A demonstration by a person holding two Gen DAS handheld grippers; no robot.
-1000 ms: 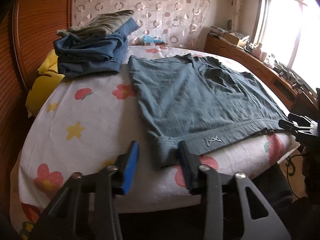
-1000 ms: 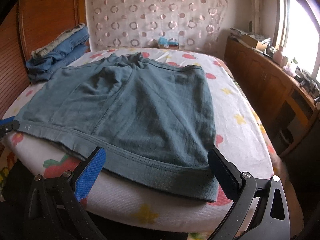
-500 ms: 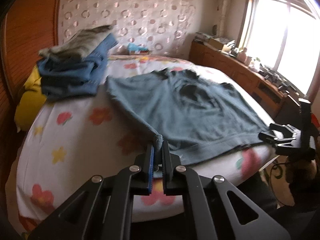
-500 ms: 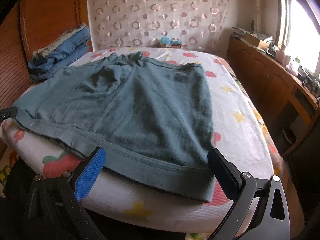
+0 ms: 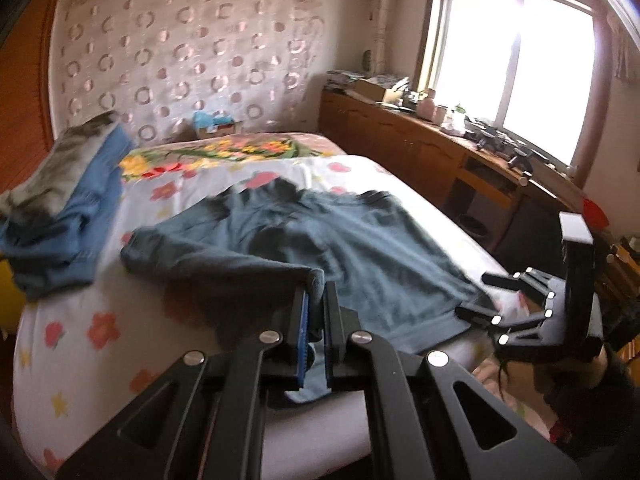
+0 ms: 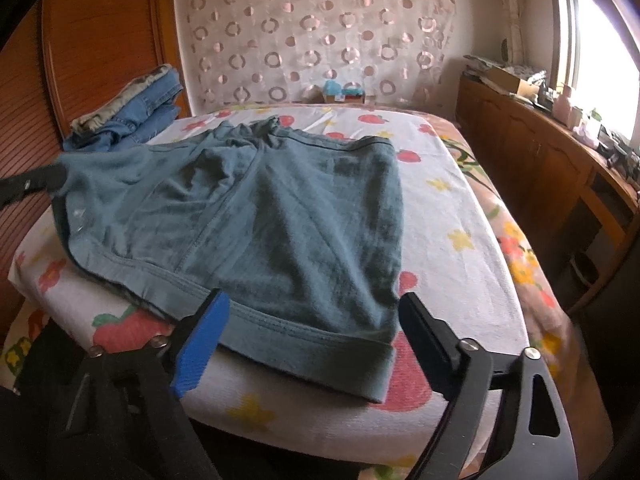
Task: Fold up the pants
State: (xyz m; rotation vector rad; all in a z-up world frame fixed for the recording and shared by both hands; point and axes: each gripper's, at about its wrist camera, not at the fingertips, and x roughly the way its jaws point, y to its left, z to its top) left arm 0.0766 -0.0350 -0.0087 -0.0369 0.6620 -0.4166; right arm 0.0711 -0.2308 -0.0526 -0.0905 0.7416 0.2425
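Observation:
Grey-blue short pants (image 6: 280, 220) lie spread on the flowered bed sheet (image 6: 452, 216). My left gripper (image 5: 316, 300) is shut on the pants' near left hem corner and holds it lifted off the bed, so the cloth (image 5: 360, 248) drapes from it. It shows at the left edge of the right wrist view (image 6: 32, 184). My right gripper (image 6: 312, 312) is open, its jaws either side of the pants' near right hem, just above the bed's front edge. It also shows in the left wrist view (image 5: 480, 300).
A stack of folded jeans and other clothes (image 5: 64, 208) sits at the bed's far left by the wooden headboard (image 6: 100, 48). A long wooden cabinet (image 6: 540, 160) with clutter runs along the right under the window (image 5: 520, 64). A small box (image 6: 344, 92) sits behind the bed.
My left gripper closed on the pants' left hem corner and lifted it up off the bed. My right gripper stayed open and moved slightly closer to the right hem.

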